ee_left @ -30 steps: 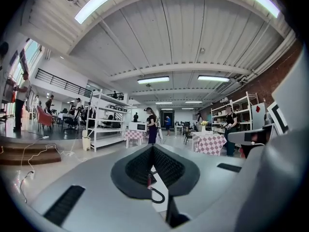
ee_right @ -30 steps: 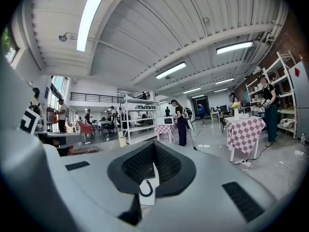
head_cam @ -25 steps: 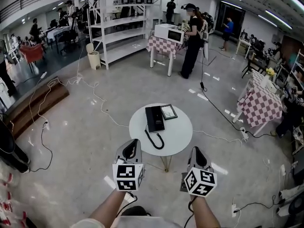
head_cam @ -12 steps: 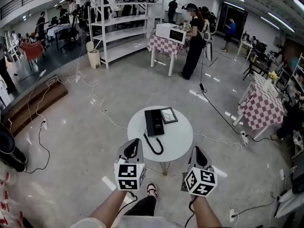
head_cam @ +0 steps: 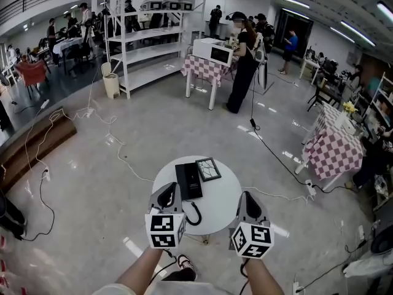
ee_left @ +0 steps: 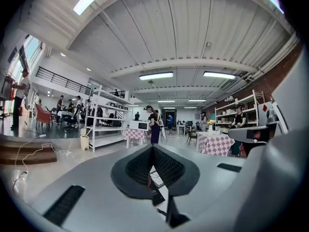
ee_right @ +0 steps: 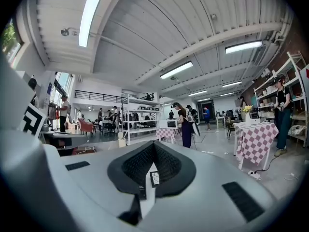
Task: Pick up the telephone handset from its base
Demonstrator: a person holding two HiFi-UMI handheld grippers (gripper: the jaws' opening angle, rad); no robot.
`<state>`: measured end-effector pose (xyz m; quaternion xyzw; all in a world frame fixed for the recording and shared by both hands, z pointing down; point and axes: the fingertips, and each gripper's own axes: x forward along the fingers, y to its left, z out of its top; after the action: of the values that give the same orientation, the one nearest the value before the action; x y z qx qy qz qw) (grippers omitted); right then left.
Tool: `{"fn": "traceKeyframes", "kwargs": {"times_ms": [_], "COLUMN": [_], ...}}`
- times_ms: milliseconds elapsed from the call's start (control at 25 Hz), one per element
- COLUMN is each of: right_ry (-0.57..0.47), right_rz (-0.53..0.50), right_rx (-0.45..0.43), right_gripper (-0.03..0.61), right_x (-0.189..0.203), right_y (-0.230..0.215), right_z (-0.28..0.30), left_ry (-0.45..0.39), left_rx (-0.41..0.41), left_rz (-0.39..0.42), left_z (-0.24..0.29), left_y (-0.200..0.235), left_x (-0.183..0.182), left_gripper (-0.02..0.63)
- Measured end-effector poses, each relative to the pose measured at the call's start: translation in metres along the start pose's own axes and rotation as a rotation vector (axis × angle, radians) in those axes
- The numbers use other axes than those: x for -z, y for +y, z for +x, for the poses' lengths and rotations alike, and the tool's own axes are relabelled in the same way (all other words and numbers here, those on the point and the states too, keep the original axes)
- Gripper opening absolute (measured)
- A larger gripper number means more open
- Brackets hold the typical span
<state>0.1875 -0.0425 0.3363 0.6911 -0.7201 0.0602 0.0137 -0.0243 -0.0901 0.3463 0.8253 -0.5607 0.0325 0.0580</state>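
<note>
So the person is standing right up at the round white table (head_cam: pixel 222 209) with a claw in each hand. The black telephone base (head_cam: pixel 193 178) sits on the left half of that table, and the handset (head_cam: pixel 182 182) looks to be lying in its cradle along the base's left side, untouched. Its curly cord (head_cam: pixel 195 214) loops down to the table's near edge. Any print on the phone is too small to read from here. Just beside it, toward the table's far edge, lies a small dark picture frame (head_cam: pixel 208 169). The left gripper (head_cam: pixel 172 187) hangs over the near-left rim of the table, close to the cord, and its own camera shows the ribbed pads clenched tight together with nothing between them (ee_left: pixel 153 150). Same deal with the right gripper (head_cam: pixel 247 196) over the near-right rim: pinched closed and empty (ee_right: pixel 154 147). The only "labels" I can make out are the black-and-white square markers on the left cube (head_cam: pixel 164 230) and the right cube (head_cam: pixel 252 240). Well beyond the table someone in black (head_cam: pixel 239 66) stands at a checkered table with a microwave (head_cam: pixel 212 51).
</note>
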Motion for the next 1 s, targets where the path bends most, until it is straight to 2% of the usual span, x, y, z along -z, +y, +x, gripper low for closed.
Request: {"fn": "traceKeyframes", "kwargs": {"times_ms": [280, 1000], "right_ry": [0.010, 0.063], "right_rz": [-0.012, 0.024], "right_rx": [0.019, -0.083], "right_gripper": [0.021, 0.021], "right_x": [-0.002, -0.002], "right_y": [-0.018, -0.016], "right_z": [0.050, 0.159], "left_ry": [0.012, 0.013], "left_rx": [0.006, -0.091], "left_rz": [0.019, -0.005], "left_z": [0.050, 0.127], "left_y": [0.001, 0.044], "left_x": [-0.004, -0.014], "left_gripper": [0.003, 0.003]}}
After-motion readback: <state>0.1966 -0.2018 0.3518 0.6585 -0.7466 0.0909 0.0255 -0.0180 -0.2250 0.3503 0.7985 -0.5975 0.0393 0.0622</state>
